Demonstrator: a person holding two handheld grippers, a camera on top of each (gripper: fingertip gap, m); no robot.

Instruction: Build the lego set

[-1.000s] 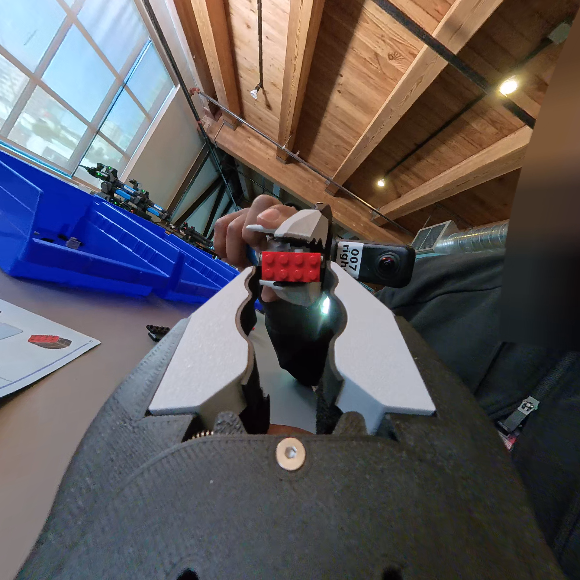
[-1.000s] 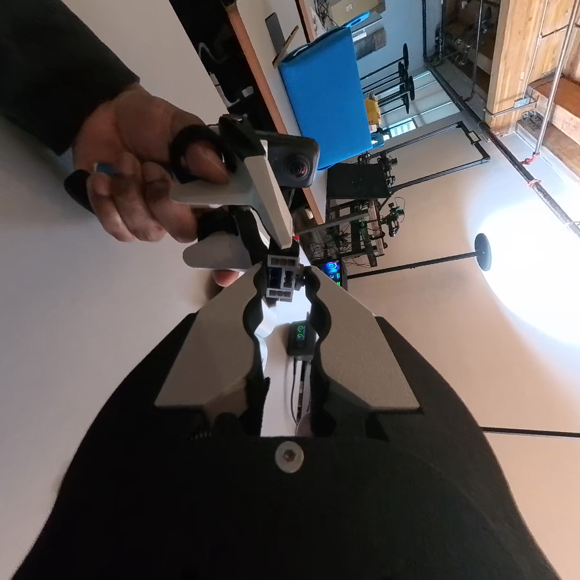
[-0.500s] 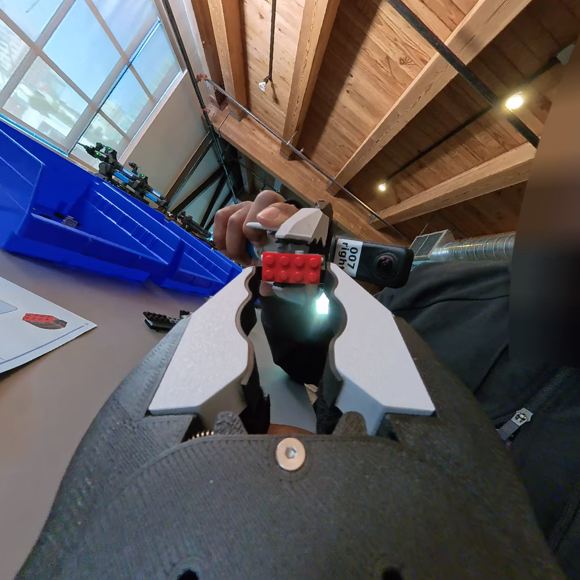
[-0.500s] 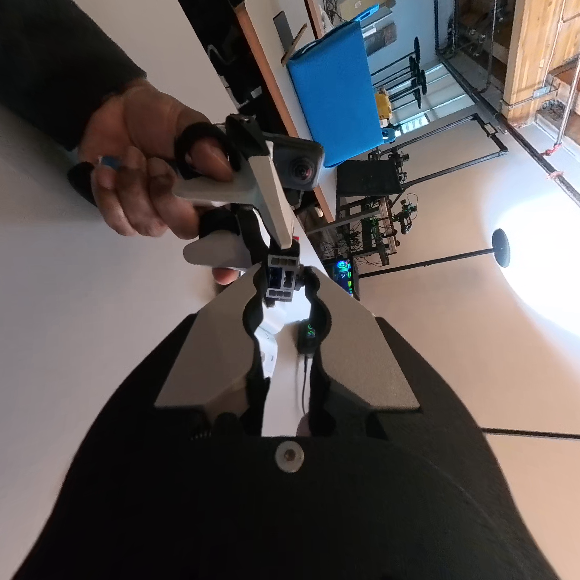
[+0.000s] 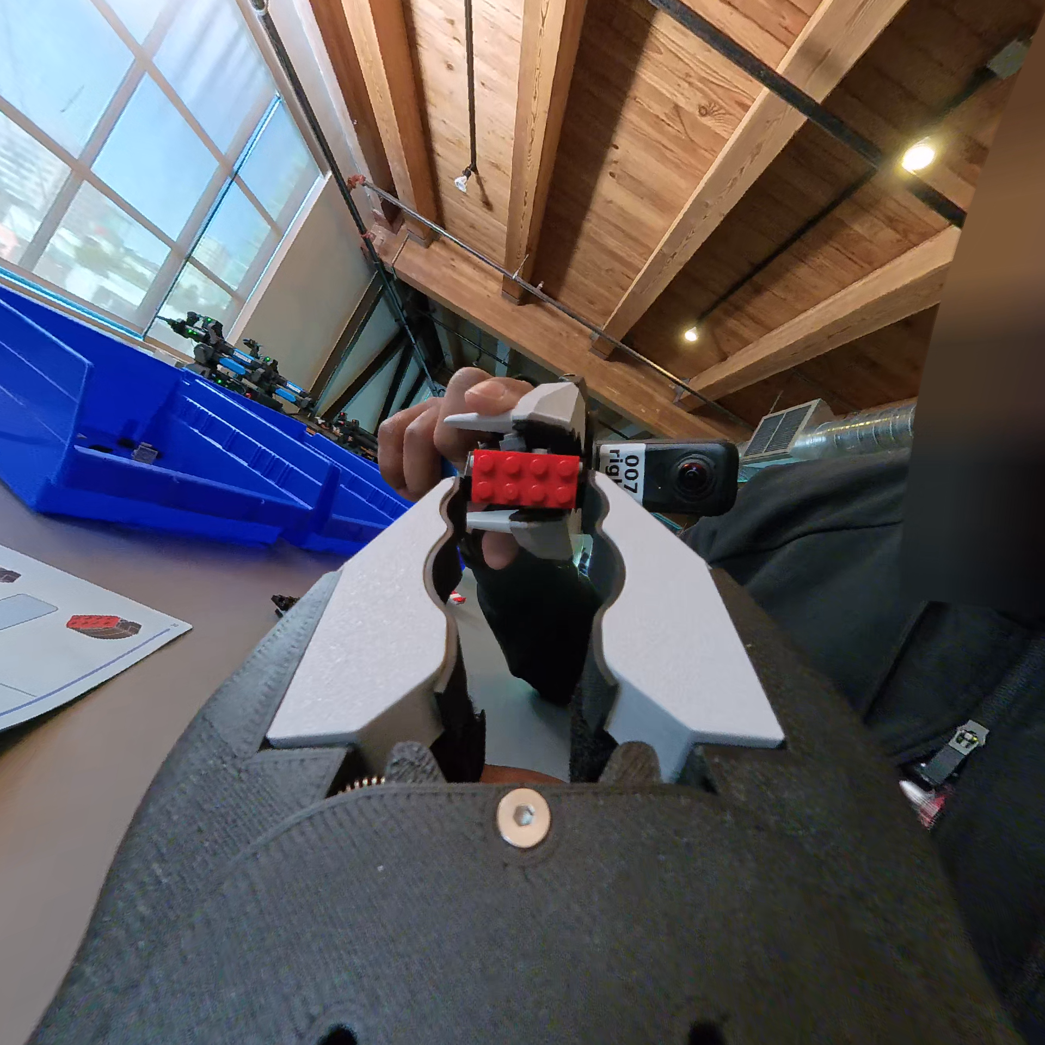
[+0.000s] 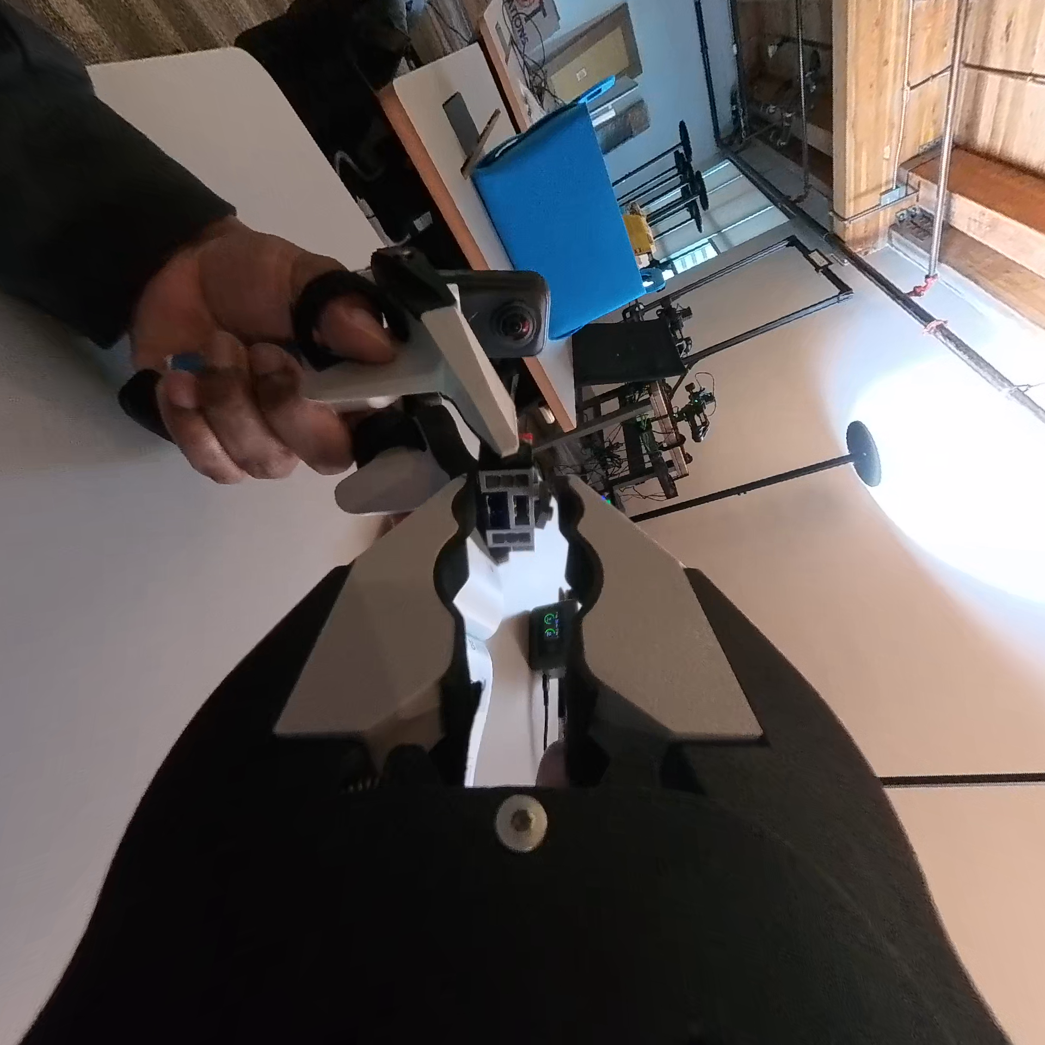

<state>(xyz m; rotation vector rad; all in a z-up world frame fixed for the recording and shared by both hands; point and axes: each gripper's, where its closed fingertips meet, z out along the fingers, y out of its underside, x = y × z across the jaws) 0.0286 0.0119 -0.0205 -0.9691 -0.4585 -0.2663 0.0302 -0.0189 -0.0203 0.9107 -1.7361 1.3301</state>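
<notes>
The blue bin (image 5: 169, 469) rests on the table (image 5: 215, 577); an instruction sheet (image 5: 68, 633) lies near it. Both grippers meet in mid-air. The left gripper (image 5: 523, 497) is closed across the ends of the red brick (image 5: 526, 479). The right gripper (image 6: 512, 497) is closed on the grey assembly (image 6: 509, 517), to which the red brick is joined
</notes>
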